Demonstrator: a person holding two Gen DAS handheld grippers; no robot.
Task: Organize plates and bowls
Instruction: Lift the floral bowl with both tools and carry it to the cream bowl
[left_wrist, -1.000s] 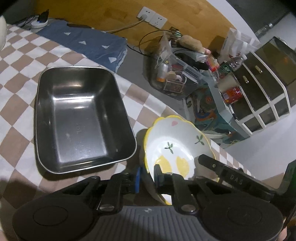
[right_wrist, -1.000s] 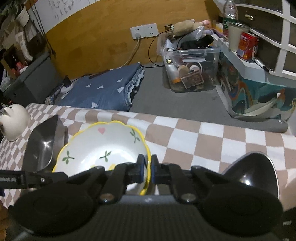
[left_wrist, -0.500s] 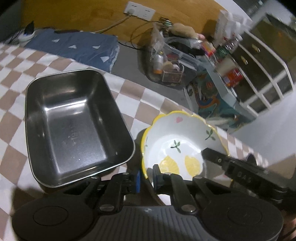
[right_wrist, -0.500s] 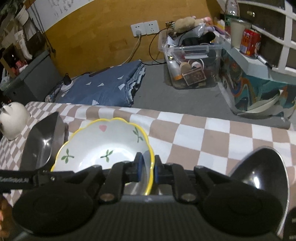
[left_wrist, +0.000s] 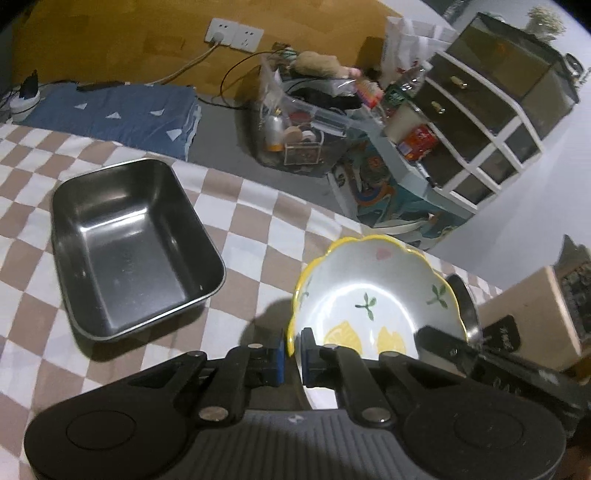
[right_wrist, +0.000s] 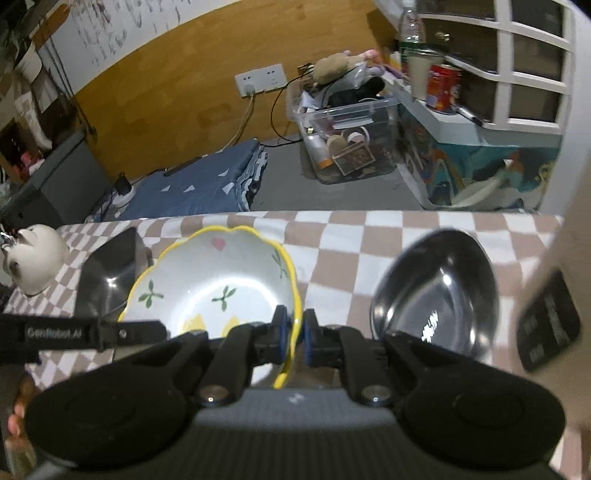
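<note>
A white ceramic bowl (left_wrist: 376, 291) with a wavy yellow rim and lemon print is held above the checkered tablecloth (left_wrist: 258, 229). My left gripper (left_wrist: 293, 350) is shut on its near-left rim. My right gripper (right_wrist: 293, 332) is shut on the opposite rim of the bowl (right_wrist: 218, 280). A rectangular steel tray (left_wrist: 129, 243) sits to the left of the bowl in the left wrist view. A round steel bowl (right_wrist: 436, 288) sits on the cloth to the right of the ceramic bowl; its edge shows in the left wrist view (left_wrist: 467, 306).
A white teapot-like figure (right_wrist: 35, 254) stands at the table's left end. A dark remote-like object (right_wrist: 546, 317) lies at the right edge. Beyond the table are a blue folded cloth (left_wrist: 118, 110), a clear storage box (right_wrist: 343, 140) and white drawers (left_wrist: 480, 122).
Both grippers have carried the ceramic bowl to the right, away from the steel tray and toward the round steel bowl. Both stay shut on its rim.
</note>
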